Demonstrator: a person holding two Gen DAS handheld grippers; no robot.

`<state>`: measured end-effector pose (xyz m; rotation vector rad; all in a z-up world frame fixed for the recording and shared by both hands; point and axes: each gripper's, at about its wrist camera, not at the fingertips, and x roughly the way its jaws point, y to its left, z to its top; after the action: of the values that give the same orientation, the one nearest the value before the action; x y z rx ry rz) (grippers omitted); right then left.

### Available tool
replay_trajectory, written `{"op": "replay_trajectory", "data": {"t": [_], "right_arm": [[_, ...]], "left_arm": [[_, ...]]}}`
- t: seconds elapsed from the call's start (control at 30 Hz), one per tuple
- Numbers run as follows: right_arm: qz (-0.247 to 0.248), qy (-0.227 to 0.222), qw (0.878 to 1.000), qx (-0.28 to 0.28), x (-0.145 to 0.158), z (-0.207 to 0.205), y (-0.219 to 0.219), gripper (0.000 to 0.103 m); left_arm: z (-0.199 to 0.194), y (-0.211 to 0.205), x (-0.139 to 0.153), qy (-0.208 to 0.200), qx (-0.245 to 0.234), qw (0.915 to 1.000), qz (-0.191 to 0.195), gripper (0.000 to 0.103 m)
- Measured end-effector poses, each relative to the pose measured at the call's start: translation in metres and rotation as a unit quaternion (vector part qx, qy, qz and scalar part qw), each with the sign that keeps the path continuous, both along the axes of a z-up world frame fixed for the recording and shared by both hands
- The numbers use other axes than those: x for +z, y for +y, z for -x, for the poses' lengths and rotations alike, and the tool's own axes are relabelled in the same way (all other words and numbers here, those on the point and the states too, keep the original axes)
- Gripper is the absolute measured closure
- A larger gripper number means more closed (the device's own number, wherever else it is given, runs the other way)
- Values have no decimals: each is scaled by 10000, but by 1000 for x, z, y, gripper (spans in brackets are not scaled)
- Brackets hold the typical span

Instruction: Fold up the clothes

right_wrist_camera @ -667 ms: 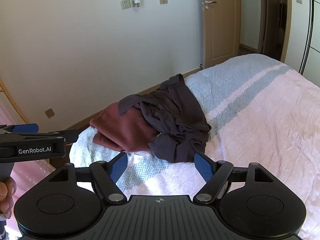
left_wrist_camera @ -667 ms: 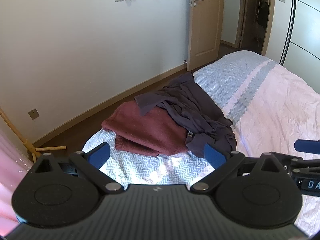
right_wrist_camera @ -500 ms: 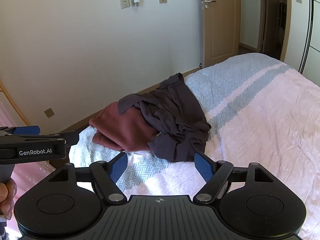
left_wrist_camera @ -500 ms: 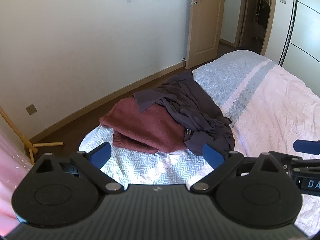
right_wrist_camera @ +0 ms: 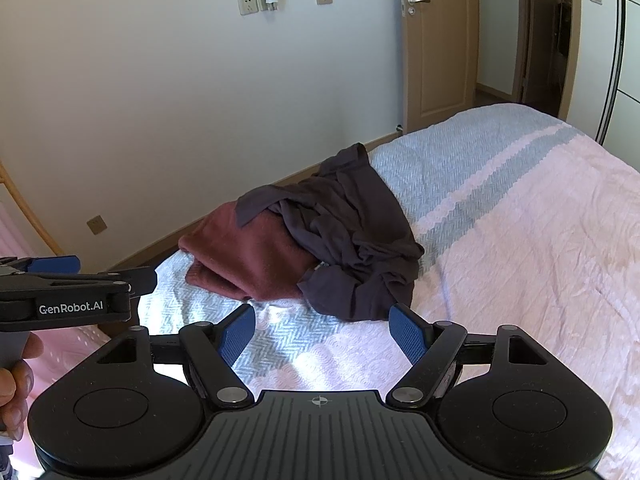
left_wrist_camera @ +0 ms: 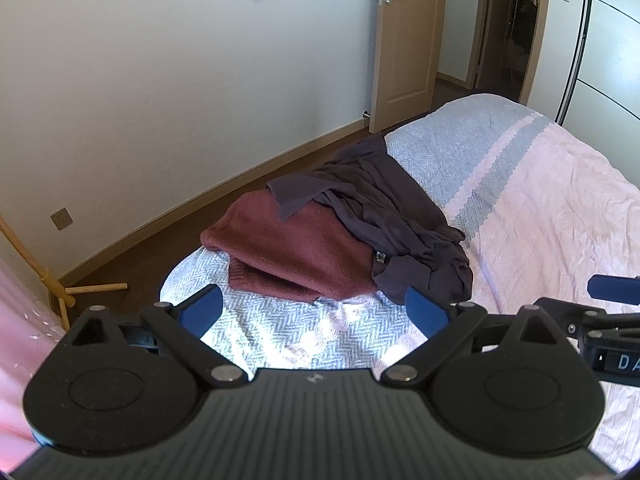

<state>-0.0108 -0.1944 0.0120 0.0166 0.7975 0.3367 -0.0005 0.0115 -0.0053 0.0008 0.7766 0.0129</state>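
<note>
A crumpled dark grey garment (left_wrist_camera: 384,216) (right_wrist_camera: 352,240) lies partly over a folded maroon sweater (left_wrist_camera: 296,248) (right_wrist_camera: 248,256) near the bed's left corner. My left gripper (left_wrist_camera: 312,312) hovers open in front of the pile, nothing between its blue pads. Beside it, my right gripper (right_wrist_camera: 324,336) is open too, short of the grey garment's near edge. In the right wrist view the left gripper (right_wrist_camera: 52,276) shows side-on at the left, with a hand (right_wrist_camera: 16,380) below it. In the left wrist view the right gripper (left_wrist_camera: 612,300) pokes in at the right edge.
The bed (left_wrist_camera: 540,208) (right_wrist_camera: 520,240) carries a pink and pale blue herringbone cover. A white wall and brown floor (left_wrist_camera: 120,256) run along its left side. A wooden rack leg (left_wrist_camera: 60,288) stands at the left. An open wooden door (left_wrist_camera: 404,40) is behind.
In the left wrist view the clothes pile has slid slightly up and away in the frame; the right wrist view has hardly shifted. Both grippers stay open.
</note>
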Motion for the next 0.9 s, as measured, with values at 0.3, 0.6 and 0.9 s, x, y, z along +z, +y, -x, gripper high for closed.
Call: {"op": "replay_trajectory", "data": {"t": [0.3, 0.6, 0.9], "right_arm": [[21, -6, 10000, 6, -1, -1, 5, 26], [46, -6, 10000, -61, 0, 1, 13, 26], [25, 3, 9997, -255, -5, 3, 17, 26]], "left_arm": [[1, 7, 2, 28, 11, 10000, 18, 6], [1, 13, 2, 51, -48, 10000, 17, 6], [-4, 20, -1, 73, -253, 9996, -35, 6]]}}
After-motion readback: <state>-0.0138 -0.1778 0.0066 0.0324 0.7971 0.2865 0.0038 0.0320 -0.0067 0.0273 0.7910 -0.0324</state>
